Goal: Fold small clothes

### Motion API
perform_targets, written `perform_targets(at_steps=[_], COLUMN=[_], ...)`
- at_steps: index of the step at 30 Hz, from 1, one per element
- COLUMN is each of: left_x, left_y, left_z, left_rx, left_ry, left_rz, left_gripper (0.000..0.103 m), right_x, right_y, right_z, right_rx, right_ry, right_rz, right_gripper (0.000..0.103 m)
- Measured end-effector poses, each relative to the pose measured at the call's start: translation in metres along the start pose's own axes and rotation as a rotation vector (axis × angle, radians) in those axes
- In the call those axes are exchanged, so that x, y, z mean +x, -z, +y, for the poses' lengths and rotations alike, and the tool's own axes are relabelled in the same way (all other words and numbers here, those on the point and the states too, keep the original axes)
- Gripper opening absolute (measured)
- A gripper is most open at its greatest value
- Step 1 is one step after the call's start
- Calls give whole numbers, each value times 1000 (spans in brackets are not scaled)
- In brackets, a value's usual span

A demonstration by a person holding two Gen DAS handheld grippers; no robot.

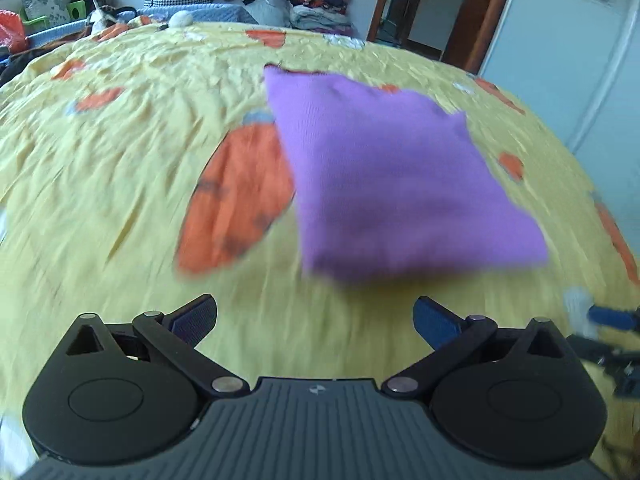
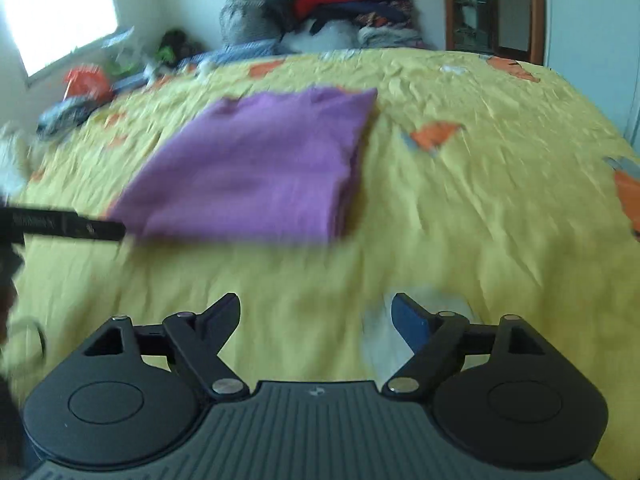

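Wide open yellow bedspread on every side of the folded purple garment, the one low thing lying mid-bed. Bare stretch between the left gripper and the garment's near edge; same before the right gripper. Both sets of jaws spread, nothing between them. Far edge crowded: heaped clothes against the wall, clutter under the window.

Purple garment; yellow bedspread, orange carrot print; black hand-held grippers.
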State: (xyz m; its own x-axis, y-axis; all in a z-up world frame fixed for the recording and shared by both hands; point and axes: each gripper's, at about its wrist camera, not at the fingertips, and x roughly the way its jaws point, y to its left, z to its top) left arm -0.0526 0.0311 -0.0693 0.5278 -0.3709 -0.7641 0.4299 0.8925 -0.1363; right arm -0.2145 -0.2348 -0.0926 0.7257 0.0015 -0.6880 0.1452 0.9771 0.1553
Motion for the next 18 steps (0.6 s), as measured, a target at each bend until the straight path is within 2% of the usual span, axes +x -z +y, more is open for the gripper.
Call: perform_targets(at_steps=[2, 5, 8, 10, 14, 18], left_x=[-12, -10, 2, 11, 33, 41], left_y=[21, 33, 25, 17, 5, 4], left_z=[6, 5, -6, -15, -32, -39], left_rx=[2, -8, -6, -9, 5, 16], left_ry=[1, -22, -48, -29, -81, -131], left_rz=[2, -2, -26, -46, -42, -57], left_gripper=[103, 103, 103, 103, 103, 103], right_x=[-15, -14, 12, 32, 61, 69], right_y=[16, 22, 11, 0, -17, -21], right_z=[4, 16, 31, 36, 30, 33], right_rx=[-21, -77, -107, -118, -60, -52], right_ry=[21, 24, 61, 116, 119, 109], right_rz=[-4, -29, -35, -43, -47, -55], right_gripper=[91, 93, 93, 93, 93, 93])
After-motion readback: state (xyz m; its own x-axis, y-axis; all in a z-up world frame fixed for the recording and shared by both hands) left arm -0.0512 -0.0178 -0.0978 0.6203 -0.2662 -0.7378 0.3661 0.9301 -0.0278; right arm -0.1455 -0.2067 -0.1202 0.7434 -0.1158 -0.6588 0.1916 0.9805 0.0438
